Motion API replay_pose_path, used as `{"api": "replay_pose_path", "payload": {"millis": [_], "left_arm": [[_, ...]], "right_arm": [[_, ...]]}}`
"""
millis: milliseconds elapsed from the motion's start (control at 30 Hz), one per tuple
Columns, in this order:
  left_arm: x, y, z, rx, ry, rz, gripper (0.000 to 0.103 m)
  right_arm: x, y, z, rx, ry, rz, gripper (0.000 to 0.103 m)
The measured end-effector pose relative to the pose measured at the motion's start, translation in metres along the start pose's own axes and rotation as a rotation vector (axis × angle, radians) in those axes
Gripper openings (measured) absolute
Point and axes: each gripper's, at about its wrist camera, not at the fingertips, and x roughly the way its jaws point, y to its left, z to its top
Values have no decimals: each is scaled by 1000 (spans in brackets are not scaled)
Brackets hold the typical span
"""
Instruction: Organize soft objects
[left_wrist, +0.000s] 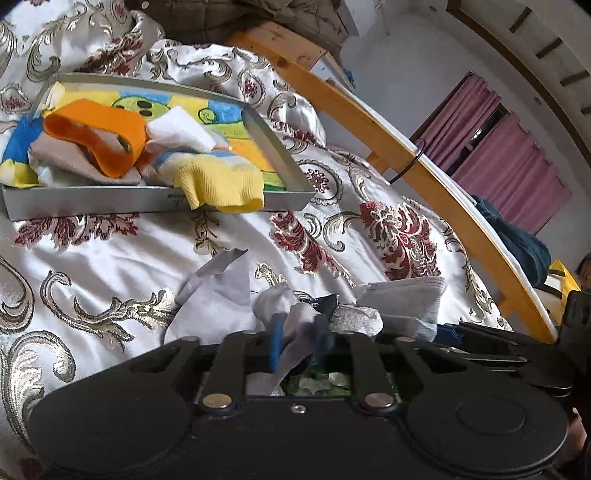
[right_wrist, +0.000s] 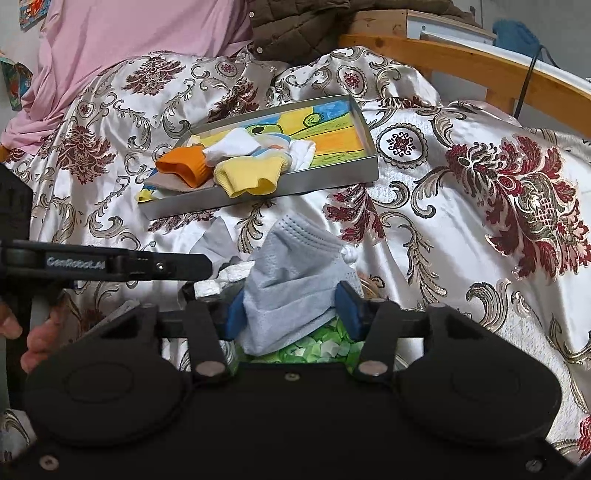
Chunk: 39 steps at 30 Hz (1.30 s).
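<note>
A grey metal tray (left_wrist: 92, 201) (right_wrist: 258, 192) with a colourful picture floor lies on the patterned satin bedspread (left_wrist: 92, 258). It holds an orange sock (left_wrist: 99, 136) (right_wrist: 184, 166), a yellow sock (left_wrist: 221, 181) (right_wrist: 251, 177) and a white one (left_wrist: 177, 129). Nearer to me, my left gripper (left_wrist: 299, 341) is shut on a crumpled pale grey cloth (left_wrist: 295, 325). My right gripper (right_wrist: 291, 314) is shut on a bunched light blue face mask (right_wrist: 295, 266), which also shows in the left wrist view as a face mask (left_wrist: 406, 299). Both tools sit side by side over a small heap of grey scraps (left_wrist: 221, 291).
A wooden bed frame (left_wrist: 351, 110) (right_wrist: 461, 62) runs along the far side. A pink sheet (right_wrist: 129, 44) and a brown quilted jacket (right_wrist: 306, 26) lie at the head. Purple curtains (left_wrist: 509, 158) hang beyond. A green-and-white patterned surface (right_wrist: 314, 350) shows under the right gripper's fingers. A hand (right_wrist: 33, 339) grips the left tool.
</note>
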Motion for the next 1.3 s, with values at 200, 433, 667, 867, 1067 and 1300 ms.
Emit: {"api": "replay_pose_path", "payload": {"millis": [200,433,667,867,1067,1300], "left_arm": [[1,4,2,-24,28,-25,3],[-3,7,4,-51,27,-26,0],[-14,9,8,-76,-1,-25,0],[-27,9,9,-69,-20,-37,0],[-40,-1,-5,3,23,-74,0],[-49,-7,-30,41,58,-75,0]], "right_arm": [[-3,1,-3,8,-8,-8,28],[-9,2,-7,24,-23,-19,11],[-17,4,-10,14,-38,-30,7],[-20,6,-11,-8,-33,-38,6],[-23,5,-9,-22,-27,-34,6],[-33,9,-10,-58,-46,-18,6]]}}
